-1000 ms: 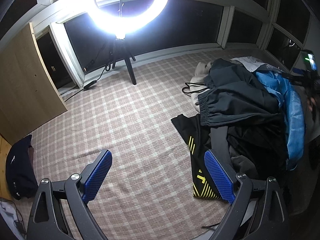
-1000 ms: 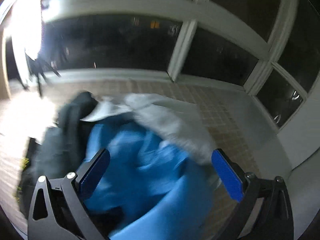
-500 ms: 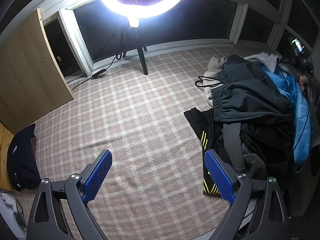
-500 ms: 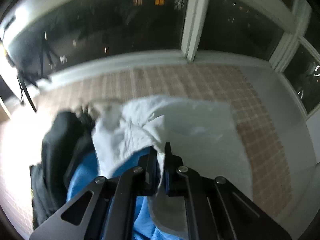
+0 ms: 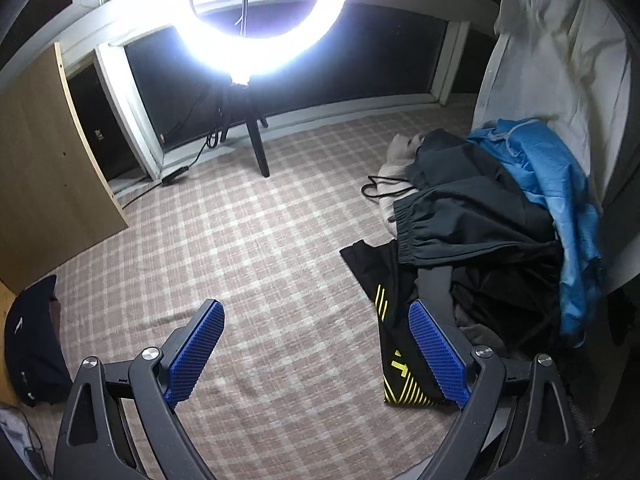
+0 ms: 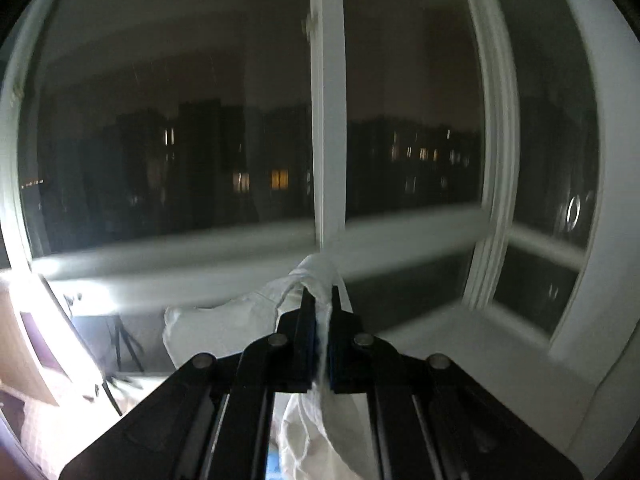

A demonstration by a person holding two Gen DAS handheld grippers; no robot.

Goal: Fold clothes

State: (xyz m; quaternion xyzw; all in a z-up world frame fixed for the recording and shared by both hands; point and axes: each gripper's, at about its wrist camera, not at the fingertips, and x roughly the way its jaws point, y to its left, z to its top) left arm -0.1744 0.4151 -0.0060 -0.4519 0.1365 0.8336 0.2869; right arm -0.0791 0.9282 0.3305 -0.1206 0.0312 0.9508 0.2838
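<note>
Right tongs [image 6: 323, 312] clamping white garment [image 6: 224, 328], now lifted high; left tongs [image 5: 316, 352] spread wide.

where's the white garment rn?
Pinched in the right gripper, lifted in front of the window. In the left wrist view the white garment hangs at upper right, above the blue garment on the clothes pile.

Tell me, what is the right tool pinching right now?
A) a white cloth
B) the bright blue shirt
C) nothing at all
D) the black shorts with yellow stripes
A: the right tool is shut on a white cloth, which bunches out past its tips and hangs down below it; in the left wrist view the same white cloth is lifted high above the clothes pile.
</note>
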